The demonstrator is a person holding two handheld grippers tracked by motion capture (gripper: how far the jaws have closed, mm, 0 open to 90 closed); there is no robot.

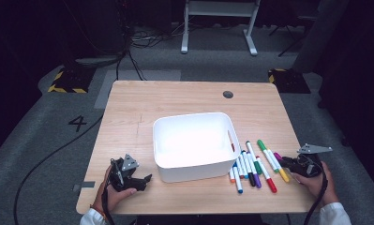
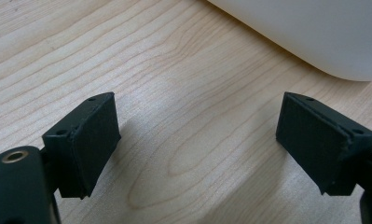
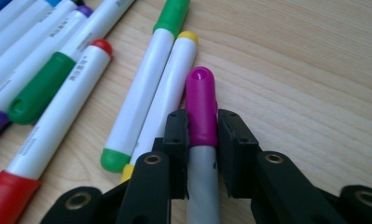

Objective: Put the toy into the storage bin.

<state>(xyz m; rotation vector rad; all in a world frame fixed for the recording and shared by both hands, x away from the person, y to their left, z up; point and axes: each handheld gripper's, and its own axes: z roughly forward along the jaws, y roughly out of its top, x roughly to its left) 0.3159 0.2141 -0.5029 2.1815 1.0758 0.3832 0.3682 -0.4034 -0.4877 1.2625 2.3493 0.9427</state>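
Observation:
A marker with a magenta cap (image 3: pixel 201 105) and a grey barrel lies on the wooden table, and my right gripper (image 3: pixel 202 133) is shut on it, pads pressing both sides of the cap. In the high view that right gripper (image 1: pixel 287 162) sits at the right end of a row of several coloured markers (image 1: pixel 252 166), beside the yellow marker (image 3: pixel 167 95) and the green marker (image 3: pixel 144 88). A white bin (image 1: pixel 194 143) stands mid-table. My left gripper (image 2: pixel 197 140) rests low over bare wood near the bin's front left corner, open and holding nothing; in the high view the left gripper (image 1: pixel 145 180) is held in a hand.
The red marker (image 3: pixel 58 121) and other markers lie side by side left of my right jaws. The table's front edge (image 1: pixel 189 208) is close to both hands. A dark round hole (image 1: pixel 228 94) sits near the far edge. Cables trail on the floor.

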